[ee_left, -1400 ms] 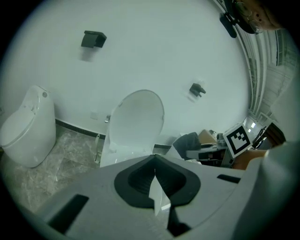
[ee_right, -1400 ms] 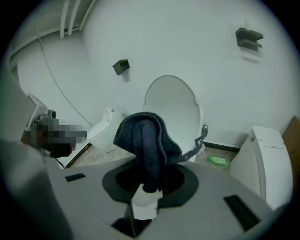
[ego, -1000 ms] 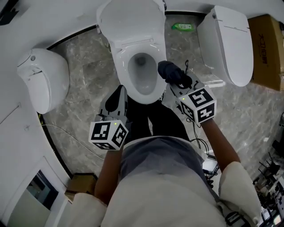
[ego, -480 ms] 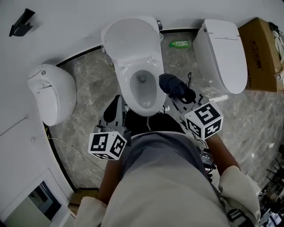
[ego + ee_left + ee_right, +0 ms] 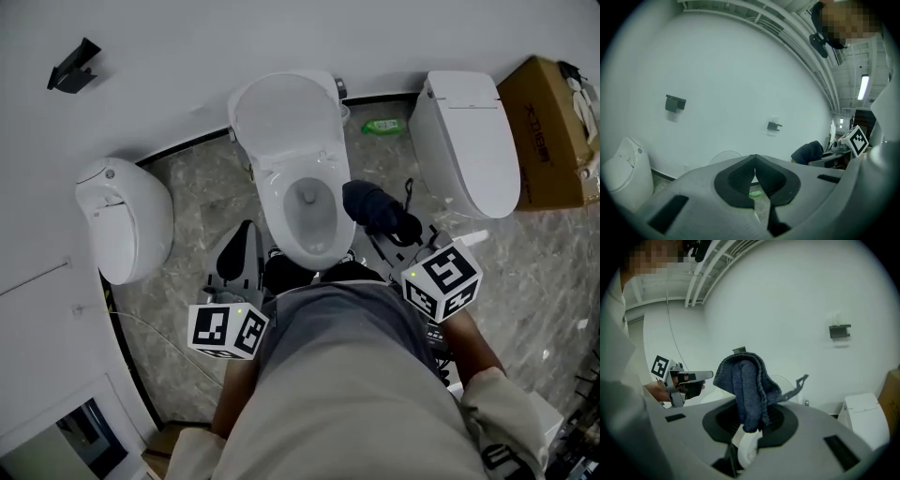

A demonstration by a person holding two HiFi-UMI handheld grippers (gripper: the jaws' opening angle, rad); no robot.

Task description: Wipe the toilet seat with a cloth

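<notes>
White porcelain in threes, one cloth clamped

Three white ceramic toilets (image 5: 286, 117) are standing in a row. The middle one's seat (image 5: 279, 216) is lying uncovered. The right gripper (image 5: 401, 238) is clenching one dark blue knitted cloth (image 5: 375, 208) just beside that seat. The left gripper (image 5: 246, 231) is holding its jaws pressed together, empty.

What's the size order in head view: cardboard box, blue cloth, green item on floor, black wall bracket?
1. cardboard box, though cut off at the frame edge
2. blue cloth, nearer the camera, so it looks bigger
3. black wall bracket and green item: near alike, unranked
</notes>
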